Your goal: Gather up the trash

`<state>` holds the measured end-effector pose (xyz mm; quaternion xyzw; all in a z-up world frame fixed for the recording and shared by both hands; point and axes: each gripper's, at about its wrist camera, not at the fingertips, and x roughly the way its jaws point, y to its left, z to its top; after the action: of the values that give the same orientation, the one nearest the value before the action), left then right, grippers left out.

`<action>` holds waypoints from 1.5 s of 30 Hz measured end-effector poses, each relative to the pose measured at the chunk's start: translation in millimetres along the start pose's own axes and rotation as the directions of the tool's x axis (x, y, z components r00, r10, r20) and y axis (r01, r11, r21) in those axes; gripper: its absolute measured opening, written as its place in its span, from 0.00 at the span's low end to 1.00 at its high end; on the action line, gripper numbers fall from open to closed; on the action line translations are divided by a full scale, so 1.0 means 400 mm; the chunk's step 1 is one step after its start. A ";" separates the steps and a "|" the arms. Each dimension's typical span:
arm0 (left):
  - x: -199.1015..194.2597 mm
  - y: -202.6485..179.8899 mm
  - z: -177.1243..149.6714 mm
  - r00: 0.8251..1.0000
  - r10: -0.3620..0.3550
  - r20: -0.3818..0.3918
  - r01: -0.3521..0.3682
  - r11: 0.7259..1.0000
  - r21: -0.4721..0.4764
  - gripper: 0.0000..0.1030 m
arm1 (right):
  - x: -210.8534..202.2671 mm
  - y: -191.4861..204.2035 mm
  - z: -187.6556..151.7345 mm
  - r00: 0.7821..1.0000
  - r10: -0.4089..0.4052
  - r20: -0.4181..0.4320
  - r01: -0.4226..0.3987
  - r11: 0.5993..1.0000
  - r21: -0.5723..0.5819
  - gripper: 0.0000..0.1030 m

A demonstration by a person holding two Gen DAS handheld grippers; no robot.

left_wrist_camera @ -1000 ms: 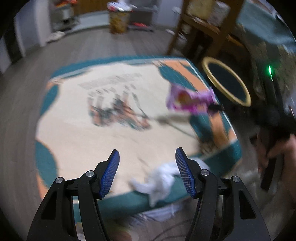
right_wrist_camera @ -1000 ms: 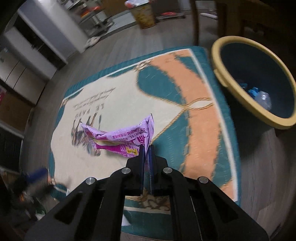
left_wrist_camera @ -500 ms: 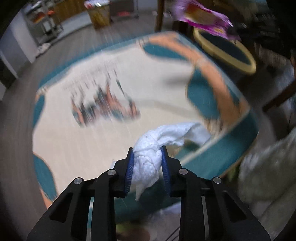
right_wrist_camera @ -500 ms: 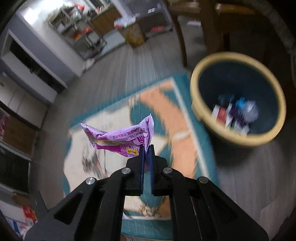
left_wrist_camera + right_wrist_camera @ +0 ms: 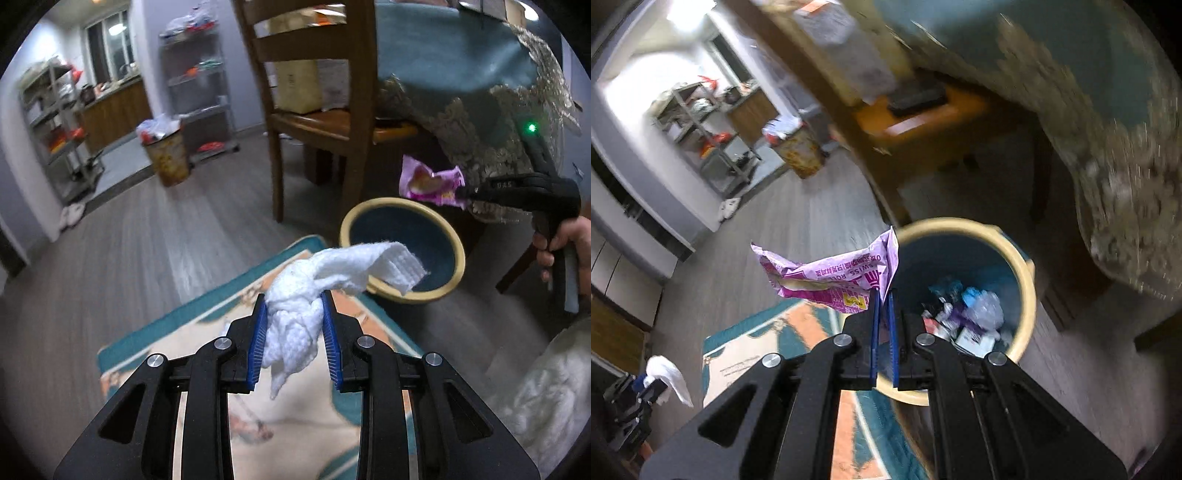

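My left gripper [image 5: 293, 306] is shut on a crumpled white tissue [image 5: 295, 328], held above the rug; a flap of it hangs toward the bin. The round bin [image 5: 454, 240] has a yellow rim and dark blue inside, just ahead and right. My right gripper [image 5: 883, 295] is shut on a corner of a purple snack wrapper [image 5: 831, 277], held over the left side of the bin [image 5: 1027, 291], which holds several pieces of trash. In the left wrist view the right gripper [image 5: 467, 192] holds the wrapper [image 5: 430, 182] above the bin's far rim. The tissue [image 5: 666, 373] shows at lower left.
A teal, cream and orange rug [image 5: 207, 332] lies on grey wood flooring. A wooden chair [image 5: 332, 110] and a table with a teal cloth [image 5: 461, 62] stand right behind the bin. A full waste basket [image 5: 168, 155] and metal shelves [image 5: 55, 129] are far back.
The left gripper closed on the white tissue and lifted it off the rug toward the bin. The right gripper carried the purple wrapper up and across to above the bin.
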<state>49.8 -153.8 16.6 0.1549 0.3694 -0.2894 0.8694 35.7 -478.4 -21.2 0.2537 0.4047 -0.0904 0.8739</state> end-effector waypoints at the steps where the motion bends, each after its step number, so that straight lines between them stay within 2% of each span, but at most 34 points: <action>1: 0.030 -0.005 0.002 1.000 -0.020 -0.001 0.020 1.000 -0.022 0.29 | 0.011 -0.019 0.006 0.999 -0.033 -0.004 0.033 0.999 -0.015 0.04; 2: 0.066 -0.011 0.003 0.999 -0.043 -0.016 0.042 0.998 -0.046 0.29 | 0.021 -0.038 0.013 0.998 -0.069 -0.008 0.069 0.997 -0.029 0.04; 4: 0.127 -0.023 0.021 0.996 -0.081 -0.047 0.078 0.995 -0.065 0.29 | 0.041 -0.076 0.029 0.996 -0.090 -0.023 0.089 0.996 -0.012 0.04; 8: 0.236 -0.102 0.054 0.991 -0.111 -0.071 0.112 0.994 0.009 0.29 | 0.096 -0.138 0.041 0.996 -0.063 -0.071 0.067 0.996 0.056 0.04; 14: 0.372 -0.207 0.106 0.979 -0.188 -0.073 0.187 0.982 -0.024 0.30 | 0.144 -0.144 0.045 0.988 -0.117 -0.100 0.119 0.993 0.013 0.04; 16: 0.415 -0.243 0.115 0.979 -0.194 -0.066 0.191 0.981 -0.039 0.36 | 0.159 -0.151 0.044 0.984 -0.142 -0.104 0.141 0.990 -0.011 0.04; 18: 0.437 -0.256 0.114 0.981 -0.186 -0.057 0.183 0.981 -0.060 0.64 | 0.161 -0.152 0.041 0.985 -0.132 -0.109 0.131 0.991 -0.020 0.11; 20: 0.452 -0.260 0.110 0.983 -0.176 -0.051 0.172 0.983 -0.069 0.69 | 0.160 -0.142 0.044 0.983 -0.155 -0.099 0.149 0.987 -0.062 0.37; 22: 0.454 -0.255 0.110 0.984 -0.166 -0.057 0.163 0.985 -0.065 0.73 | 0.161 -0.132 0.046 0.983 -0.160 -0.091 0.152 0.985 -0.084 0.44; 27: 0.408 -0.216 0.100 0.990 -0.138 -0.039 0.135 0.988 -0.071 0.81 | 0.146 -0.109 0.049 0.984 -0.147 -0.101 0.137 0.985 -0.100 0.45; 29: 0.373 -0.200 0.093 0.992 -0.124 -0.026 0.123 0.990 -0.064 0.84 | 0.123 -0.093 0.048 0.985 -0.150 -0.083 0.140 0.983 -0.117 0.54; 33: 0.285 -0.170 0.077 0.993 -0.115 0.004 0.115 0.991 -0.063 0.86 | 0.064 -0.048 0.023 0.988 -0.144 -0.051 0.134 0.978 -0.162 0.64; 35: 0.231 -0.160 0.064 0.994 -0.109 0.023 0.111 0.992 -0.062 0.88 | 0.032 -0.028 -0.003 0.990 -0.133 -0.043 0.124 0.978 -0.170 0.77; 40: 0.097 -0.139 0.030 0.993 -0.084 0.082 0.089 0.994 -0.056 0.93 | -0.070 0.012 -0.059 0.994 -0.108 0.014 0.109 0.983 -0.150 0.94; 45: -0.005 -0.128 -0.008 0.992 -0.059 0.109 0.064 0.997 -0.042 0.95 | -0.137 0.072 -0.132 0.985 -0.151 0.083 0.166 0.960 -0.226 0.94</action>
<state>15.2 -191.7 13.1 0.1079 0.3329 -0.3156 0.8820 -24.7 -429.0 1.8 0.1136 0.4030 -0.1204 0.9001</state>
